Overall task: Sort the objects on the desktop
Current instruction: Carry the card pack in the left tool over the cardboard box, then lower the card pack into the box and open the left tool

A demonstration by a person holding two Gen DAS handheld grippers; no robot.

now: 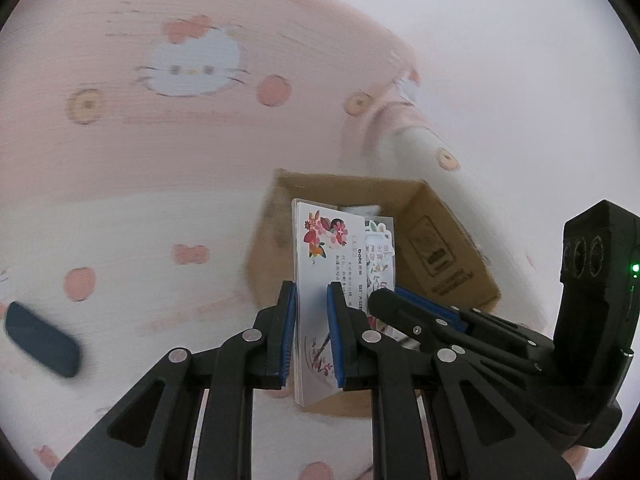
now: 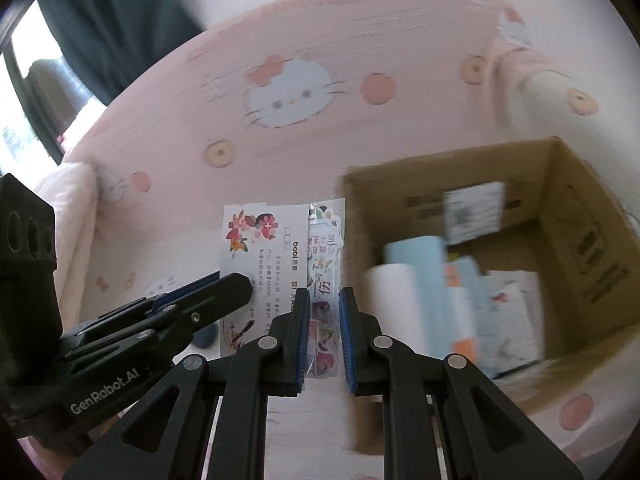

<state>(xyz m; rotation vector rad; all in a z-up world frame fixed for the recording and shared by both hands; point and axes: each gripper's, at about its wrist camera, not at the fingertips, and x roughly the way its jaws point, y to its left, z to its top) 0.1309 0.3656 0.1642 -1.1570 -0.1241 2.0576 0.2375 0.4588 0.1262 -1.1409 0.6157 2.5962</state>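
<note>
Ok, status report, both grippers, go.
Left hand-held gripper shut on floral card. Right hand-held gripper around sticker sheet, grip unclear. Both held beside cardboard box. Nothing in the way.

This looks like a home, most likely a bedroom. The whole work surface is a soft pink and white bedcover (image 1: 168,152) printed with cartoon cat faces, bows and round fruit shapes, and it rumples into a fold at the far right. A dark curtain (image 2: 120,20) hangs beside a bright window (image 2: 24,80) at the far left. An open cardboard box (image 2: 560,208) holding papers and cards sits on the fabric to the right.
</note>
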